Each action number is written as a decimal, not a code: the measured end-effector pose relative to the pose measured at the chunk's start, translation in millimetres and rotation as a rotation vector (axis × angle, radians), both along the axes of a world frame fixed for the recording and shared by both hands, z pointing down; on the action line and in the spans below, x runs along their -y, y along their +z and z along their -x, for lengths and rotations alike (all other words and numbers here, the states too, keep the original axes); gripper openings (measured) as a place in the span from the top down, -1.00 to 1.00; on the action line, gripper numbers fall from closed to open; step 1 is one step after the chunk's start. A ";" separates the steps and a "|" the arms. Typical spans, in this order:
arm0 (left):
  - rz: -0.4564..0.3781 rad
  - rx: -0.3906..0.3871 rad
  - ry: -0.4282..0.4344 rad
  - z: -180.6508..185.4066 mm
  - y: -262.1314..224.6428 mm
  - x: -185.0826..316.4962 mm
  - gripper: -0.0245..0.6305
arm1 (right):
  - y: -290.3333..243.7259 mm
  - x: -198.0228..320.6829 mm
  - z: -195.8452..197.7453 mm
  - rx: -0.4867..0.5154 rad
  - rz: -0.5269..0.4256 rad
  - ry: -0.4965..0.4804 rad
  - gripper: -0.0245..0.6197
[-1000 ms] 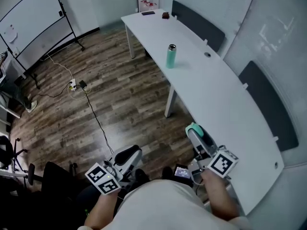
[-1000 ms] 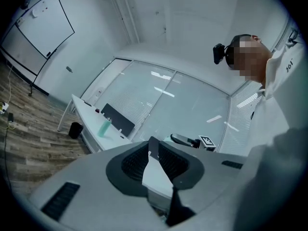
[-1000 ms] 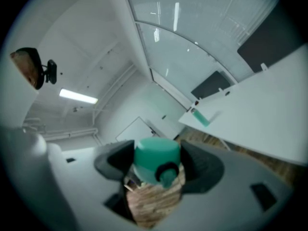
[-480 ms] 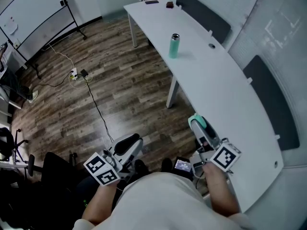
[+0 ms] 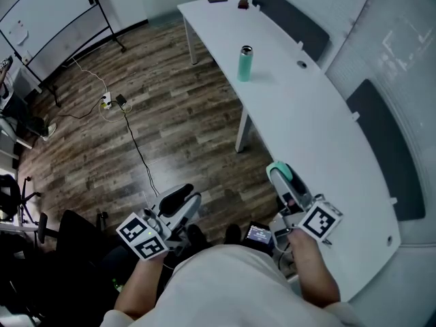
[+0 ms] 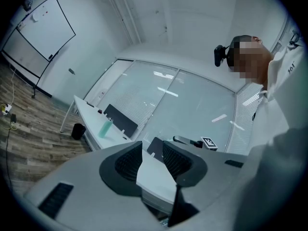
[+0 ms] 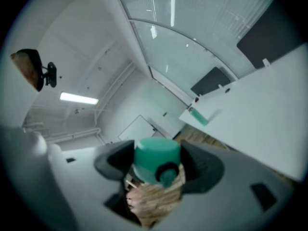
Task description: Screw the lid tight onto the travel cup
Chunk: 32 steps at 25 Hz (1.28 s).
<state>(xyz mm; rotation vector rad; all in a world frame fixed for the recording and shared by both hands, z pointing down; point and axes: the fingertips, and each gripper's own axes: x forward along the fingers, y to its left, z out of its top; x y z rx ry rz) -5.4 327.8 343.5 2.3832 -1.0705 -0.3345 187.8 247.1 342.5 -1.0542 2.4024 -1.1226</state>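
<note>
Currently my R gripper [image 5: 280, 176] is clamped on the teal lid [image 7: 155, 159], near me at the white desk's [image 5: 310, 138] near end. L gripper [image 6: 152, 156] jaws are opening, nothing btwn them. Travel cup [image 5: 244, 64] stands upright at the desk's far end.

Steep head view; desk [image 5: 306, 128] common throughout

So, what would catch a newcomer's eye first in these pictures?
The green lid clamped in the right gripper, low by the table's near end. Then the green cup standing upright far up the long white table. The left gripper, jaws opening on nothing, hangs over the floor.
</note>
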 end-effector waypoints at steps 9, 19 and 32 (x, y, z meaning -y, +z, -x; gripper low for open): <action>-0.001 0.012 -0.054 -26.0 3.5 12.3 0.47 | 8.8 19.6 -21.1 0.016 0.009 -0.053 0.00; 0.010 0.021 -0.060 -14.7 11.3 36.0 0.47 | 24.6 44.1 -16.0 0.016 0.041 -0.046 0.00; 0.003 0.043 0.070 64.4 13.9 162.1 0.47 | 12.1 136.9 56.5 -0.032 0.038 0.074 0.00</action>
